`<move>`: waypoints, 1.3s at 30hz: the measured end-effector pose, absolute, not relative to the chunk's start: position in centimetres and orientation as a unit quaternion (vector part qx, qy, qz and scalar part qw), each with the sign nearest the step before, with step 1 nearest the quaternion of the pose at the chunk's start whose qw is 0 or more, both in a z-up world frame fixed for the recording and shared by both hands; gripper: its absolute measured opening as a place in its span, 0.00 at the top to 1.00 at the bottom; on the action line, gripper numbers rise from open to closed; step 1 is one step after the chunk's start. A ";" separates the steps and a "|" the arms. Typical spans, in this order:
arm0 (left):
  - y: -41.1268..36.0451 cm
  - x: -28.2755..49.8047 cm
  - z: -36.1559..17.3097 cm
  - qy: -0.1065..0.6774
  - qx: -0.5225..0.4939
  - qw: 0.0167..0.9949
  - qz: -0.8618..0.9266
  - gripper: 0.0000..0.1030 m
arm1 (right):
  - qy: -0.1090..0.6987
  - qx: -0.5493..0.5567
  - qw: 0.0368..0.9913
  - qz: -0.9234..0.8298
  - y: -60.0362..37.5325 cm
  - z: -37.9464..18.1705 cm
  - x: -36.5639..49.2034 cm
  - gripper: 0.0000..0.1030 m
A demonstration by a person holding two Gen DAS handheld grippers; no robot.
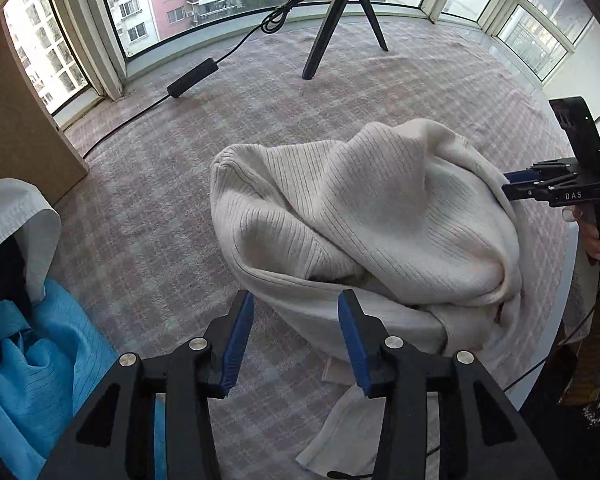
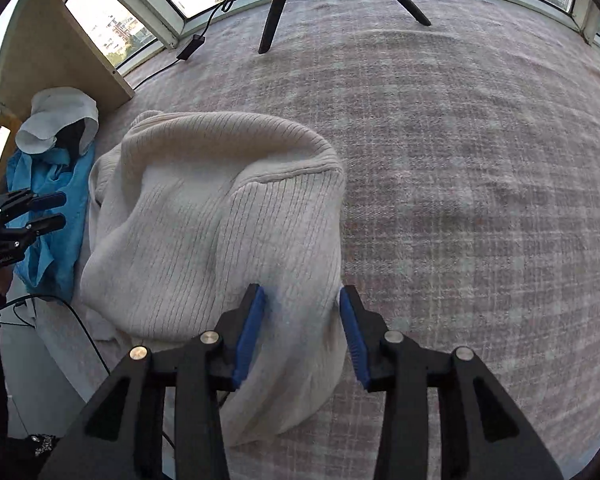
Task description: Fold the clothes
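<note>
The desk (image 2: 460, 160), covered in a checked cloth, carries a cream ribbed sweater (image 1: 360, 208) heaped near its front edge — not yet spread, so the fold looks barely begun. Next it likely needs flattening. The left gripper (image 1: 296, 340) stands open, the hem just between its fingers; the right gripper (image 2: 302, 336) is open too — cloth lies between, unpinched.

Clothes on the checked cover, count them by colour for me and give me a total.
Cream: 1, the ribbed sweater crumpled in the middle.
Blue: 1, the garment in the pile at the side.
White: 1, the cloth on top of that pile.
Dark: 1, a piece showing under the white cloth; too hidden to tell what it is.
Total: 4
</note>
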State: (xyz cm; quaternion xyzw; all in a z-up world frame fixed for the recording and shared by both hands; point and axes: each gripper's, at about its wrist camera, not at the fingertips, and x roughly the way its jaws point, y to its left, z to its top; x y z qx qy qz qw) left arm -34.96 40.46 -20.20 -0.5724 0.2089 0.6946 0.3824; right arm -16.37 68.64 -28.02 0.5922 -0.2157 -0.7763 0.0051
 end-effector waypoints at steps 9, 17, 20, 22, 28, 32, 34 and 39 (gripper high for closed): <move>40.2 -36.4 -21.9 0.161 -0.605 0.400 0.669 0.91 | -0.205 0.587 0.036 -0.782 67.5 -28.4 -17.8 0.89; 32.3 -32.4 -13.5 0.151 -0.575 0.471 0.652 0.92 | -0.176 0.544 0.039 -0.819 67.9 -18.8 -10.5 0.91; 30.1 -29.3 -15.7 0.163 -0.609 0.477 0.612 0.88 | -0.151 0.579 0.014 -0.801 67.6 -19.7 -6.9 0.91; 29.0 -27.1 -18.5 0.182 -0.639 0.474 0.577 0.86 | -0.136 0.617 -0.001 -0.775 67.3 -21.8 -4.8 0.90; 27.0 -26.8 -20.6 0.207 -0.660 0.435 0.577 0.86 | -0.095 0.708 -0.047 -0.698 67.7 -27.7 -2.4 0.85; 29.6 -30.1 -18.6 0.184 -0.616 0.451 0.619 0.59 | -0.134 0.635 -0.022 -0.760 69.1 -22.8 -4.2 0.58; 31.1 -31.6 -18.5 0.182 -0.602 0.456 0.630 0.59 | -0.128 0.603 -0.009 -0.787 69.3 -21.3 -5.6 0.42; 35.3 -33.9 -21.6 0.212 -0.605 0.455 0.618 0.59 | -0.102 0.596 0.019 -0.796 68.9 -22.0 -10.1 0.42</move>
